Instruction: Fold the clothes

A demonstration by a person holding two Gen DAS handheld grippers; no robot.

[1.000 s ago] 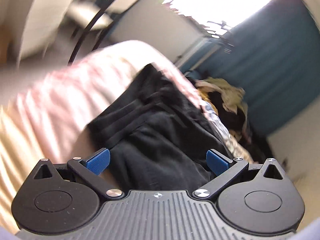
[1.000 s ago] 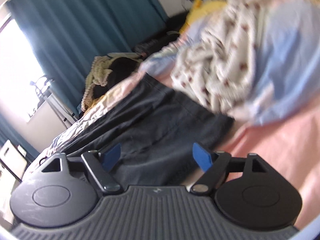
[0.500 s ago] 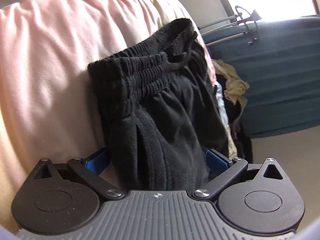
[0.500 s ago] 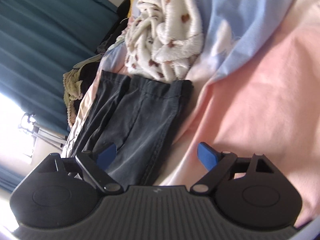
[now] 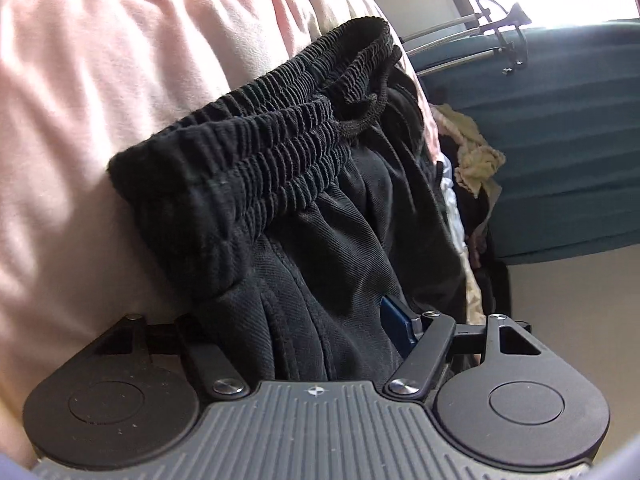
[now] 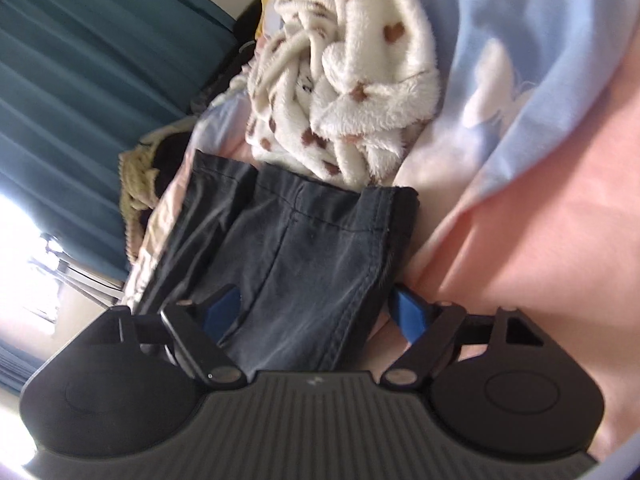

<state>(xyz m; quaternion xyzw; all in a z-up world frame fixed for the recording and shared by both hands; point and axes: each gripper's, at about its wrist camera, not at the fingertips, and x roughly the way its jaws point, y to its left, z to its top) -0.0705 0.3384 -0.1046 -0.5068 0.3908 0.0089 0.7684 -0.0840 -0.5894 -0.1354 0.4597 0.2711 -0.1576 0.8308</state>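
Note:
Black trousers lie on a pink bedsheet. In the left wrist view their ribbed elastic waistband [image 5: 256, 152] is close ahead, and the cloth [image 5: 320, 280] runs down between the fingers of my left gripper [image 5: 296, 320]. The jaws are partly closed around the cloth; the left pad is hidden under it. In the right wrist view the leg hems [image 6: 320, 208] lie ahead, and the leg cloth [image 6: 304, 288] passes between the fingers of my right gripper [image 6: 316, 308], which is open around it.
A fluffy white blanket with brown hearts [image 6: 348, 80] and a light blue cover [image 6: 520, 60] lie beyond the hems. The pink sheet [image 5: 100, 100] spreads to the left. Teal curtains [image 5: 560, 140], a clothes pile [image 5: 476, 160] and a rack [image 5: 480, 40] stand behind.
Both grippers have moved in closer over the trousers. The left jaws have narrowed onto the cloth near the waistband; the right gripper now straddles the leg near the hems.

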